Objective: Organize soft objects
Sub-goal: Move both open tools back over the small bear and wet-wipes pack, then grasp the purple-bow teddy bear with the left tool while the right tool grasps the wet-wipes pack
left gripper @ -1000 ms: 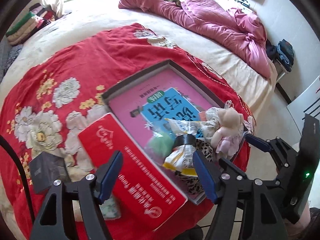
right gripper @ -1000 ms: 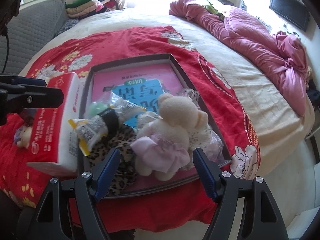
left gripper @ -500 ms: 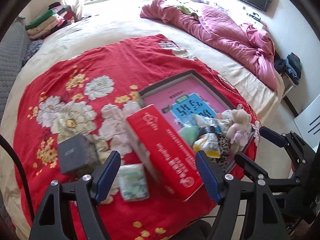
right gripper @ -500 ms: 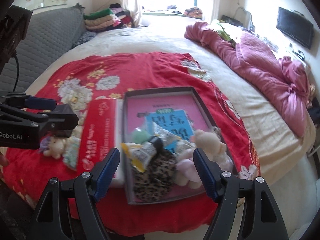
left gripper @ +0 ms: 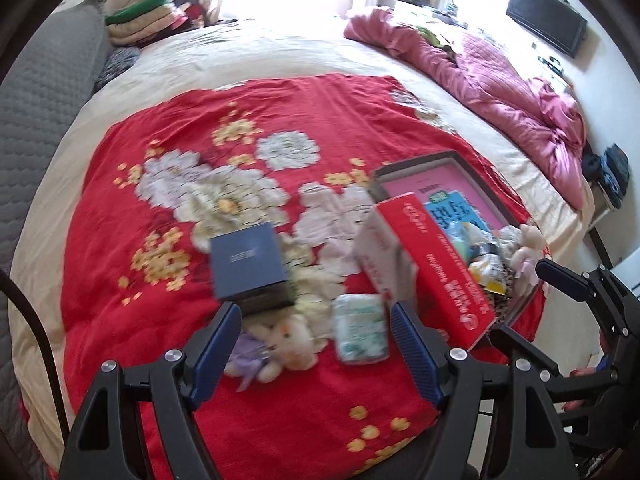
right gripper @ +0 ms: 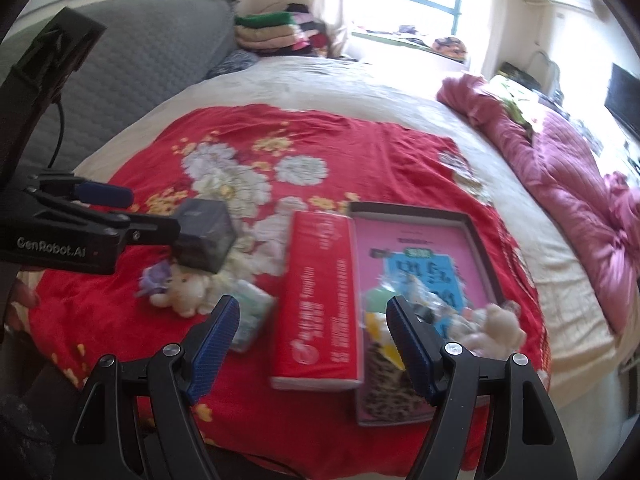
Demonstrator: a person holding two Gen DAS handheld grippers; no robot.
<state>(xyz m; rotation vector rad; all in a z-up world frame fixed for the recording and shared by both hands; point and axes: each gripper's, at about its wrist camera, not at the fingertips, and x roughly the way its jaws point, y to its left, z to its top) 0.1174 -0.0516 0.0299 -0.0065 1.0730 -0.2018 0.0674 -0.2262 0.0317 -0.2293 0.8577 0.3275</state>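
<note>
Cream plush bunny (left gripper: pixel 286 342) below left hand-held gripper (left gripper: pixel 312 344), fingers apart, empty

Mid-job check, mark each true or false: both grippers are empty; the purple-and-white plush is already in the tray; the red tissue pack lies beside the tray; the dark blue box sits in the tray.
1. Both grippers are empty. True: the left gripper and right gripper stand open with nothing between the fingers.
2. The purple-and-white plush is in the tray. False: it lies on the red blanket.
3. The red tissue pack lies beside the tray. True.
4. The dark blue box sits in the tray. False: it is on the blanket.
</note>
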